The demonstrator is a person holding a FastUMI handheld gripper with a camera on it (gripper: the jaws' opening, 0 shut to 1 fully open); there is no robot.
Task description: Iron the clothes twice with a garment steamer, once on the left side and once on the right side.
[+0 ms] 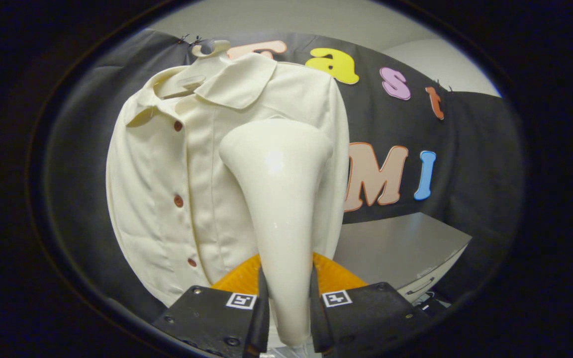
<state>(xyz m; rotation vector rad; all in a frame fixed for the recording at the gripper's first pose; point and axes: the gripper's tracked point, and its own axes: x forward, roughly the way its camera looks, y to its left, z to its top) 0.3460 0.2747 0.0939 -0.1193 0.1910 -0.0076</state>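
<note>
The gripper [286,308] is clamped on the cream garment steamer [279,199], both fingers pressing its narrow handle from either side; the steamer's wide head rises ahead of the fingers, over the right half of the cream shirt [177,174]; whether head and cloth touch I cannot tell; the shirt hangs buttoned on a pale hanger [207,49] against the black cloth wall; a grey worktop [396,243] lies to the right, beyond the fingers.

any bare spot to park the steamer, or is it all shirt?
Free: the grey tabletop, right of the shirt, below the black cloth. Crowded: straight ahead, where the steamer, gripped between both fingers of the gripper, has its head up at the shirt's front.
</note>
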